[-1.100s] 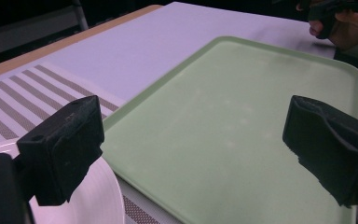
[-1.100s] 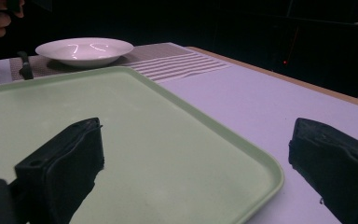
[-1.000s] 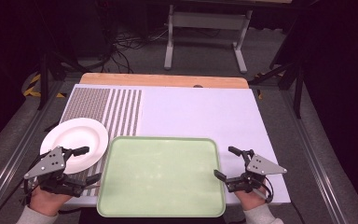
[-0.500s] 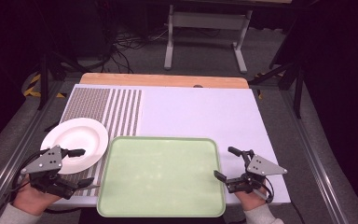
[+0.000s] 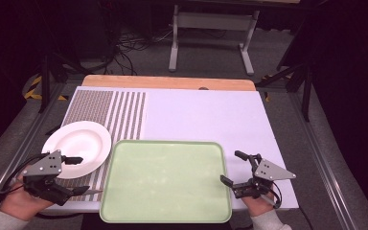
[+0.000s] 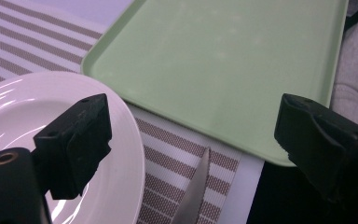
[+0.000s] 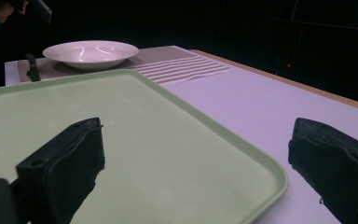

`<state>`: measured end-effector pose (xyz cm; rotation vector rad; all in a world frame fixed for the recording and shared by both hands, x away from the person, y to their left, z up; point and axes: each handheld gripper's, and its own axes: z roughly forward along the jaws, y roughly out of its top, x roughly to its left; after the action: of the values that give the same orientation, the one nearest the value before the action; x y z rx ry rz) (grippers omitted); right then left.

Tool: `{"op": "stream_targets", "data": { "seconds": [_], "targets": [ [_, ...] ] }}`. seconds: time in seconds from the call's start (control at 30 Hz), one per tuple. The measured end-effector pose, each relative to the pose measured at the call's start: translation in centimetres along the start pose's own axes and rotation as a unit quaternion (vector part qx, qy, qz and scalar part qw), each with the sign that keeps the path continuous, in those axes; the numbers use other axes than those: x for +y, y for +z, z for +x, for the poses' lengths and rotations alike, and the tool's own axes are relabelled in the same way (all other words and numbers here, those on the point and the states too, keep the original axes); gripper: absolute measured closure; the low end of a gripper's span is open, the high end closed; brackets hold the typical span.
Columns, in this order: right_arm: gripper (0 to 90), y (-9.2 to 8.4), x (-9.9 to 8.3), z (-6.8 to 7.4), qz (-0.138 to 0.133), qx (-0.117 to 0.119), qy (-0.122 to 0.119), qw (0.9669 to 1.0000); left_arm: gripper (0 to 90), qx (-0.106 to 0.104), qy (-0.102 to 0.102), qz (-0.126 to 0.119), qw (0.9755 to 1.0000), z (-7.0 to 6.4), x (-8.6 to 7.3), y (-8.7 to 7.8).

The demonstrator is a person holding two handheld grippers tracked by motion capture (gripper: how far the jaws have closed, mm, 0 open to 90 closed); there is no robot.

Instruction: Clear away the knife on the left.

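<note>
White board covers the wooden table (image 5: pixel 167 82) in a dark room, a striped mat (image 5: pixel 108 112) under the white plate (image 5: pixel 79 143) and knife (image 6: pixel 193 193), pale green tray (image 5: pixel 165 179) between; left tool (image 5: pixel 76 175), just narrowing, and right tool (image 5: pixel 233 167) gape empty.

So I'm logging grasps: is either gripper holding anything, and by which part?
Nothing is held: left gripper stands open around a serrated metal knife, pads apart; right gripper open.

Table (image 5: pixel 211 115) with striped mat (image 5: pixel 108 112), tray (image 5: pixel 165 179)
</note>
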<state>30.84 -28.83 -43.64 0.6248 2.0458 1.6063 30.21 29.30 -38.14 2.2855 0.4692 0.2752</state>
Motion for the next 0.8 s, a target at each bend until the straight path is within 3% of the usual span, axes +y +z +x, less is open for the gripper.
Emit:
{"op": "stream_targets", "data": {
  "seconds": [0.4, 0.8],
  "targets": [
    [3.8, 0.1, -0.1, 0.0, 0.0, 0.0, 0.002, 1.0, 13.9, 0.011, 0.0, 0.053, 0.9986, 0.9, -1.5, -0.8],
    [3.8, 0.2, -0.1, 0.0, 0.003, 0.0, 0.004, 1.0, 18.8, -0.001, -0.001, 0.1, 0.995, 1.8, -2.7, -1.0]
  ]
}}
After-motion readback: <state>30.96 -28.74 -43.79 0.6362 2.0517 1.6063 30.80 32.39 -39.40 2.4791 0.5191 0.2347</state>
